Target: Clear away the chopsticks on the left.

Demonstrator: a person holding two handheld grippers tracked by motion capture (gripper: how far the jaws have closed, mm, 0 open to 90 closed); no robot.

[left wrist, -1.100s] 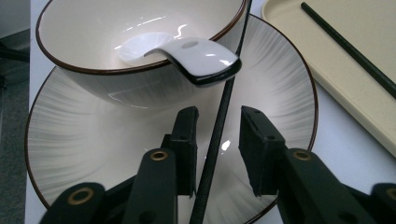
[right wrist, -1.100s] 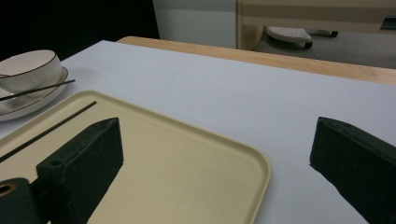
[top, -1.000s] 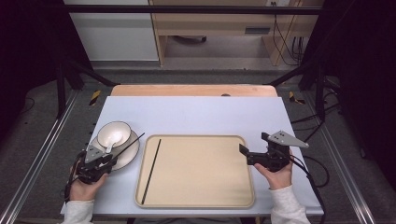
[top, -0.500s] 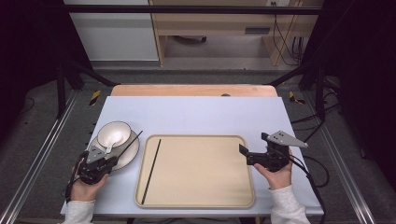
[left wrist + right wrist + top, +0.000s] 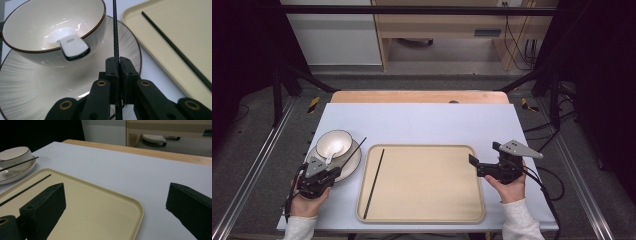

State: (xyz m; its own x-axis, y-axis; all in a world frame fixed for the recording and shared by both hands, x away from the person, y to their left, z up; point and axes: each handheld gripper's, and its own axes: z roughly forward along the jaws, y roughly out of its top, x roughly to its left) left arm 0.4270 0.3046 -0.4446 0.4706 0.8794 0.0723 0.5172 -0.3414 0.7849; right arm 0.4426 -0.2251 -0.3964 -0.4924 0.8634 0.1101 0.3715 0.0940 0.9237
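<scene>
— Any writing on the chopstick (image 5: 115, 30)?
— None readable. The left gripper (image 5: 323, 176) has its fingers clamped on its near end; it slants far-right across the plate (image 5: 353, 162), beside the bowl (image 5: 334, 143).
— And the other one?
— The second chopstick (image 5: 374, 182) lies lengthwise on the tray (image 5: 437, 210). The right gripper (image 5: 482, 162) has its fingers wide, holding nothing.

Cream bowl (image 5: 32, 27) brown-rimmed; ribbed cream plate (image 5: 22, 85); beige tray (image 5: 427, 185); black chopstick (image 5: 115, 30).
</scene>
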